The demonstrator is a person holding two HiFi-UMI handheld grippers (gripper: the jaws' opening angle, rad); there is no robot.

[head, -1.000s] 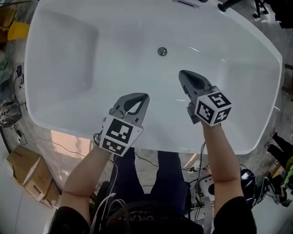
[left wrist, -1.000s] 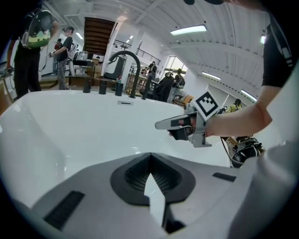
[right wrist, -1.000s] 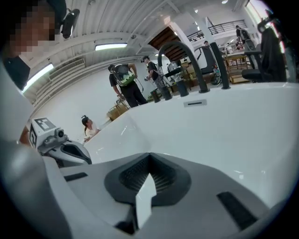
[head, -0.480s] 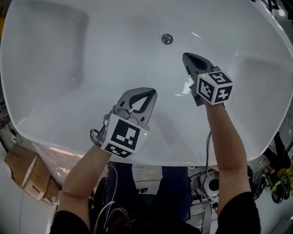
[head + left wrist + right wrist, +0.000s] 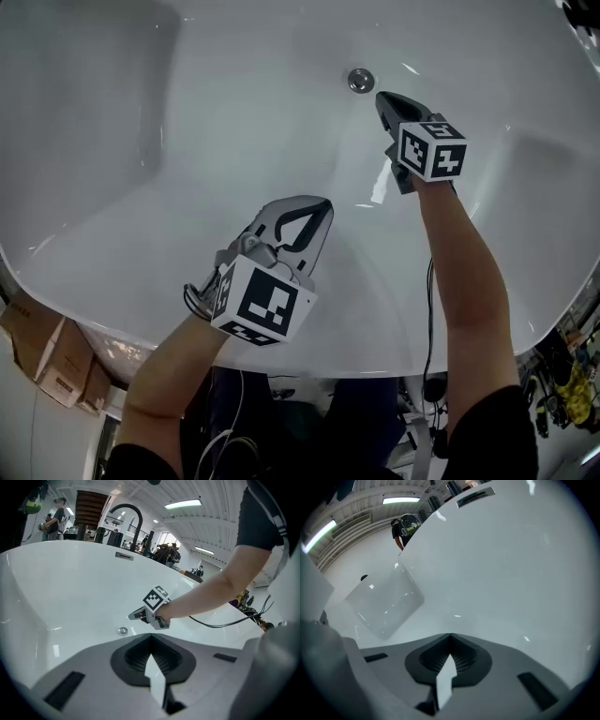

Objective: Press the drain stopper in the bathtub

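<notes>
Your grey two-jaw L gripper: jaws together, nothing betw. them. Grey two-jaw R gripper: same, arm stretched fwd.

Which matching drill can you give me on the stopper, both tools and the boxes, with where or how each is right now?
Things:
1. drain stopper
2. right tool
3. left tool
4. cardboard boxes

Place or state:
A. outside the tub, lower left in the head view
B. jaws shut, empty, tip just short of the stopper
C. round, metal, on the tub floor
D. jaws shut, empty, over the tub's near slope

Pairs: 1-C, 2-B, 3-D, 4-A.
</notes>
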